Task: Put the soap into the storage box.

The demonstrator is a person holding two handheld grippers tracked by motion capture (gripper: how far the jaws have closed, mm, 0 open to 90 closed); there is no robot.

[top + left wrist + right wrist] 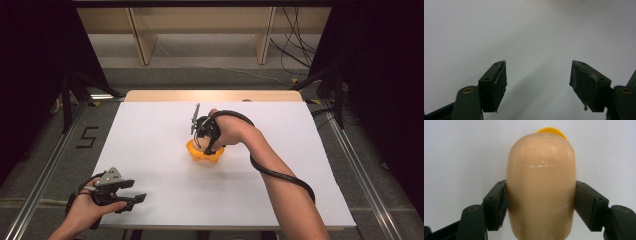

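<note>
Looking down from the high view, I see the white table (150,150) as the biggest thing, taking up most of the frame. Near its middle sits an orange holder (204,155), and my right gripper (204,145) points down onto it, wrist bent over. In the right gripper view the 2 jaws press on both flanks of a smooth beige rounded piece (541,182), scuffed with pale scratches, so I have it clamped; a sliver of the orange holder (552,130) peeks out beyond its far end. My left gripper (131,199) rests at the near left corner of the table, well apart from the holder, its jaws standing wide with only bare table between them.
</note>
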